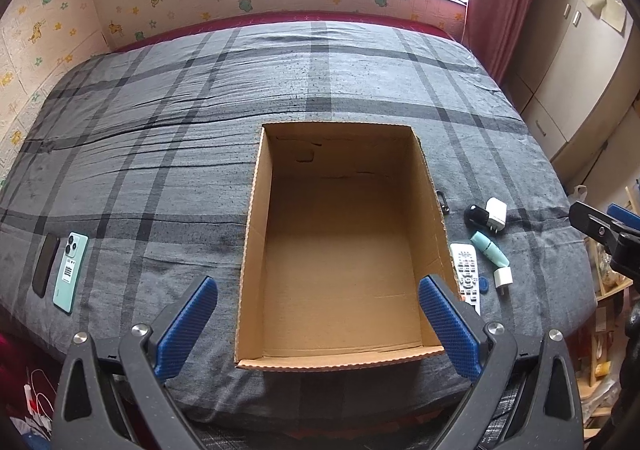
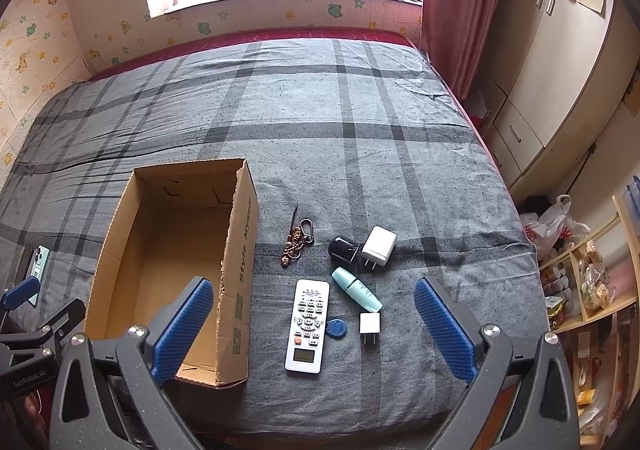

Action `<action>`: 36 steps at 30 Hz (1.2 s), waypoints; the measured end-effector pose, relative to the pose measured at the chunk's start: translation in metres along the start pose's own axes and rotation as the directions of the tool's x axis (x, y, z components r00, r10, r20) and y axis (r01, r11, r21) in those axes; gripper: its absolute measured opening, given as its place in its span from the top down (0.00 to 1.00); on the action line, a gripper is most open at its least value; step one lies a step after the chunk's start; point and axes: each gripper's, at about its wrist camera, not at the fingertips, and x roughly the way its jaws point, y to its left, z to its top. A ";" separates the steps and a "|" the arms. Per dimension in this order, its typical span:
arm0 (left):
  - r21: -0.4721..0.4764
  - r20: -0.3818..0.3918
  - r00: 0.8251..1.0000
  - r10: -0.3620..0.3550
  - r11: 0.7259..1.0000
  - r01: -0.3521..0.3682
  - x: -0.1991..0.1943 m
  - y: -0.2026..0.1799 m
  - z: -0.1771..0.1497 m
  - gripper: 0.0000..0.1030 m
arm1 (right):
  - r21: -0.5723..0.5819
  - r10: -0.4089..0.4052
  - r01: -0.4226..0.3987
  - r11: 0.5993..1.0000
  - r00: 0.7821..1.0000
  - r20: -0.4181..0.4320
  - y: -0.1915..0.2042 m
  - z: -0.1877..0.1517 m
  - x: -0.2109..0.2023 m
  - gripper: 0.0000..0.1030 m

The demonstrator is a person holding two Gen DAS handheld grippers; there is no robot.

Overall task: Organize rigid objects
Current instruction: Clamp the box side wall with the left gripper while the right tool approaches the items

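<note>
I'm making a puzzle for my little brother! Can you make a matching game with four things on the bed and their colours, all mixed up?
Things:
1. remote
2. round tag
3. tube
4. box

Colours:
A. brown
B. mint green
C. white
D. blue

Pairs: 1-C, 2-D, 3-B, 4-A

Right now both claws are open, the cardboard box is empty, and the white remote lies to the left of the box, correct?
Not quite: the white remote lies to the right of the cardboard box, as the right wrist view shows. The rest stands.
</note>
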 end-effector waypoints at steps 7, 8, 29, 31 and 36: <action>0.002 0.009 1.000 0.021 1.000 -0.021 0.017 0.017 0.003 0.00 | 0.010 0.008 -0.008 1.000 1.000 -0.005 -0.005 0.002 0.009 0.00; 0.003 0.008 0.999 0.034 0.999 -0.034 0.021 0.020 0.003 0.00 | 0.012 0.008 -0.007 1.000 1.000 -0.007 -0.006 0.002 0.011 0.00; -0.020 -0.059 0.998 0.038 0.999 -0.039 0.136 0.072 -0.008 0.02 | 0.073 -0.034 0.043 0.996 0.993 -0.114 -0.038 -0.016 0.078 0.00; -0.020 -0.051 0.998 0.044 0.999 -0.045 0.139 0.073 -0.008 0.11 | 0.076 -0.036 0.046 0.996 0.992 -0.123 -0.040 -0.018 0.082 0.00; -0.018 -0.066 0.997 0.029 0.999 -0.030 0.148 0.073 -0.009 0.60 | 0.082 -0.047 0.059 0.995 0.990 -0.136 -0.046 -0.019 0.091 0.00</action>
